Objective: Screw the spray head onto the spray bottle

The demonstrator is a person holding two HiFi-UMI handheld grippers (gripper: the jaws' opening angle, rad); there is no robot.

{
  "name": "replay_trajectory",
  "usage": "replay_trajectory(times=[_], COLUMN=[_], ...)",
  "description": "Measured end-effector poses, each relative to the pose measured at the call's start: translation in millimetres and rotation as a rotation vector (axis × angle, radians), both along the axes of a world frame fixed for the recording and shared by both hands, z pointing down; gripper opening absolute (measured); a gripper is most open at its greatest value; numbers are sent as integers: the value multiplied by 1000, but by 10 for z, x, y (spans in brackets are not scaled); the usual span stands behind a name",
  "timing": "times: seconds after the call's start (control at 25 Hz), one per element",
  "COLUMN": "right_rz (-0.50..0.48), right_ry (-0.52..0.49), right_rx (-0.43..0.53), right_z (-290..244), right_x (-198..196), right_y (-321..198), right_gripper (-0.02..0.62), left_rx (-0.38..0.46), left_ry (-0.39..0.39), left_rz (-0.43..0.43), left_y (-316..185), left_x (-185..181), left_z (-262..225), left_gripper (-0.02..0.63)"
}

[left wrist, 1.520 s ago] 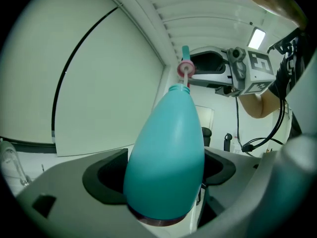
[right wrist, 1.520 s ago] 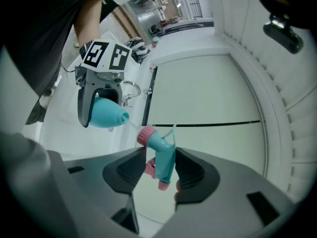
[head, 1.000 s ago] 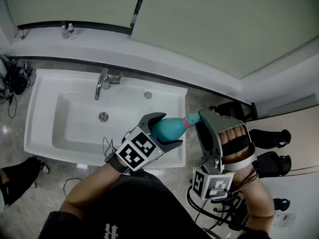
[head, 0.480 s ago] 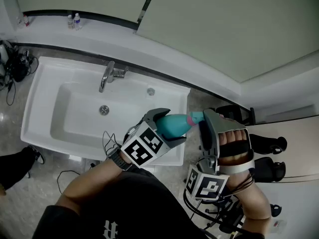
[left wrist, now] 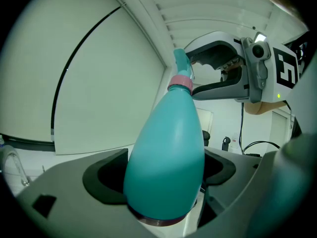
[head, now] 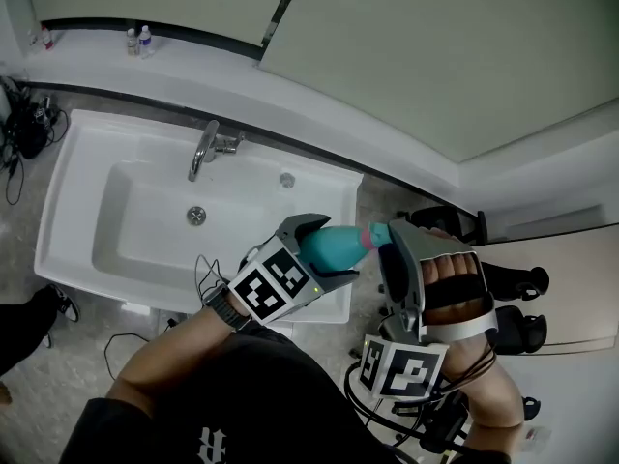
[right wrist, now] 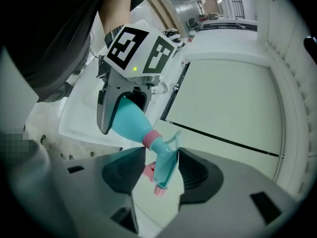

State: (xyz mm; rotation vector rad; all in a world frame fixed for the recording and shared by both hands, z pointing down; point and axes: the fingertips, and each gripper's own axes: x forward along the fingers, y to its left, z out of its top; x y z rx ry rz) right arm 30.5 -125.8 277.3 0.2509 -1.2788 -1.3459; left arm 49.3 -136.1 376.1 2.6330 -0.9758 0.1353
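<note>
A teal spray bottle (head: 332, 246) lies nearly level over the sink's right front corner, its body clamped between the jaws of my left gripper (head: 329, 250). In the left gripper view the bottle (left wrist: 166, 152) fills the middle. Its neck points away to the teal spray head (left wrist: 180, 65), which sits on it at a pink collar. My right gripper (head: 391, 244) comes from the right and is shut on the spray head (right wrist: 164, 161). The head stands between the pads (right wrist: 194, 171), pink trigger and nozzle tip pointing down. From the right gripper view, the left gripper (right wrist: 118, 108) holds the bottle (right wrist: 130, 120).
A white sink (head: 87, 196) with a chrome faucet (head: 205, 148) lies to the left. Small bottles (head: 137, 41) stand on the back ledge. Cables (head: 24, 133) hang at the left. Dark shoes (head: 517, 283) rest on the floor at the right.
The right gripper has tilted slightly around the spray head. The left gripper and the bottle have stayed in place. The head view has shifted a little.
</note>
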Motion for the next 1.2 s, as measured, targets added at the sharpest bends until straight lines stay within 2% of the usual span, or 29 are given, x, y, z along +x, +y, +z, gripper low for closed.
replay_trajectory(times=[0.12,0.2,0.28,0.32,0.36,0.4,0.44,0.52,0.56,0.6,0.64,0.68,0.72,0.8,0.96,1.16,1.2], right_rz=[-14,-19,-24,-29,-31,-25,-10,22,24,13,-1,-12,-22,-55,-144,-174,-171], right_ry=[27,5,-55,-109,-204,-360,-578,-1088,-1307,-1464,-1553,-1582,-1569,-1498,-1418,-1378,-1377], right_rx=[0,-35,-111,-159,-222,-309,-428,-748,-935,-1110,-1247,-1339,-1397,-1464,-1529,-1594,-1594], right_z=[-50,-120,-216,-303,-445,-641,-866,-1240,-1316,-1303,-1219,-1093,-959,-771,-731,-692,-684], right_x=[-21,-69,-151,-192,-216,-199,-121,158,304,412,459,435,351,100,-266,-434,-448], right_y=[49,119,199,237,265,275,262,184,136,93,62,52,70,168,271,254,252], right_gripper=[187,187,187,187,187,187,187,187,187,206,229,235,236,238,238,236,203], left_rx=[-1,-1,6,11,16,20,24,28,31,35,41,47,50,52,48,35,34], left_ry=[32,51,75,88,101,113,127,154,163,167,170,173,180,202,235,243,243], left_rz=[19,32,43,47,52,56,61,75,86,99,112,125,137,162,202,223,224], left_y=[2,10,16,18,20,23,26,45,68,99,134,170,205,263,305,320,325], left_x=[17,18,20,20,15,2,-21,-84,-115,-139,-158,-172,-184,-200,-203,-181,-184], left_z=[-4,-9,-46,-78,-112,-147,-184,-271,-321,-376,-435,-496,-556,-652,-719,-670,-666], left_gripper=[422,422,422,422,422,422,422,422,422,422,422,422,422,422,422,422,422])
